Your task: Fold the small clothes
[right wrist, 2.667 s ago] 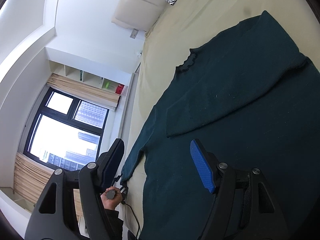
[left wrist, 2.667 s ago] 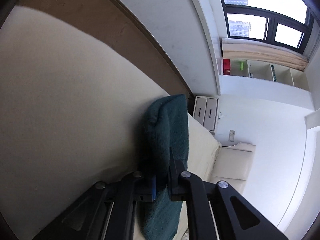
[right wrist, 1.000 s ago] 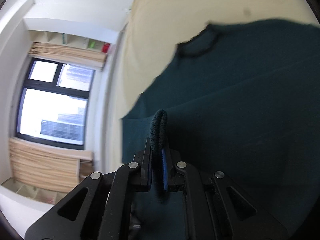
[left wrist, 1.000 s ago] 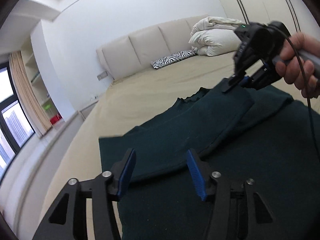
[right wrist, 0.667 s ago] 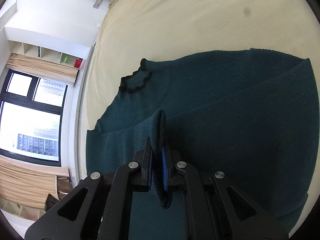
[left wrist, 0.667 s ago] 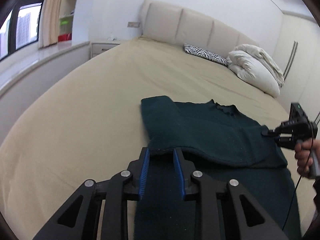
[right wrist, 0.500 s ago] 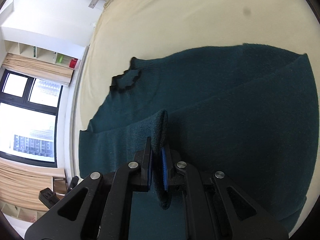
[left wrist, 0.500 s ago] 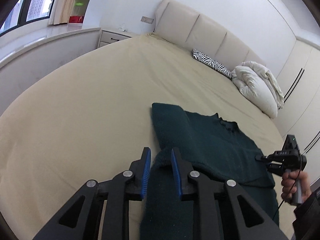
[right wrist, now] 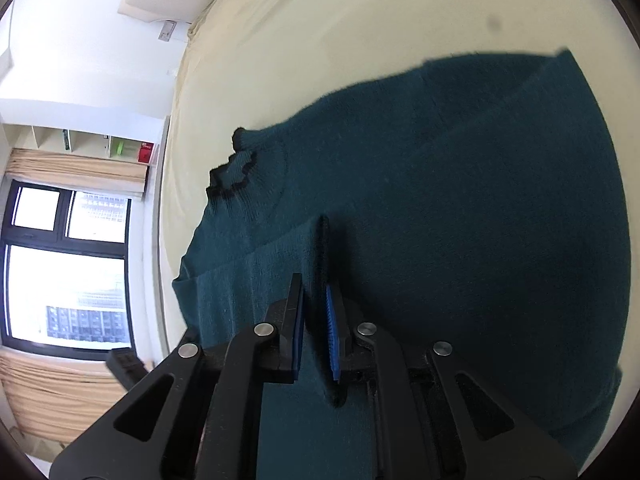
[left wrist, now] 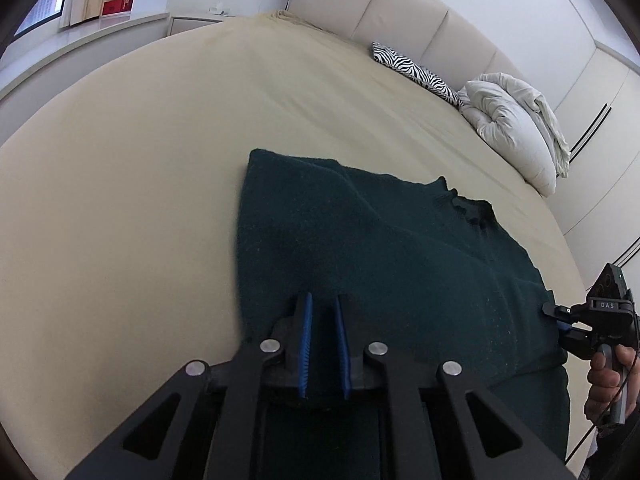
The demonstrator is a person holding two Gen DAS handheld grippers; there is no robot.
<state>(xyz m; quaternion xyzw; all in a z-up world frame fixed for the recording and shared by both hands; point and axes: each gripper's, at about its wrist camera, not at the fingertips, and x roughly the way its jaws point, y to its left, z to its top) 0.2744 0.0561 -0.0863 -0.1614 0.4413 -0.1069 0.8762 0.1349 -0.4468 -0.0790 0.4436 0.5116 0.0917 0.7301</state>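
Observation:
A dark green knit sweater (left wrist: 400,248) lies flat on the beige bed (left wrist: 120,180), collar (left wrist: 468,204) toward the headboard. My left gripper (left wrist: 322,312) sits low at the sweater's near left edge. Its jaws are closing, and a fold of the knit fills the narrow gap between the blue pads. In the right wrist view a folded-over sleeve lies across the sweater (right wrist: 460,200). Its cuff (right wrist: 321,248) stands on edge between the jaws of my right gripper (right wrist: 314,292). Those jaws are opening, with a slit beside the left pad. A hand (left wrist: 608,376) holds the right gripper (left wrist: 550,316) at the sweater's right side.
A zebra-print pillow (left wrist: 416,70) and a bundled white duvet (left wrist: 516,120) lie by the padded headboard (left wrist: 400,12). A nightstand (left wrist: 196,22) stands left of the bed. The window (right wrist: 60,272) with beige curtains is along that side. Bare sheet stretches left of the sweater.
My left gripper swung to the sweater's left edge, dropped lower and narrowed its jaws around the knit. My right gripper brought the sleeve cuff down over the body, and its pads have parted slightly.

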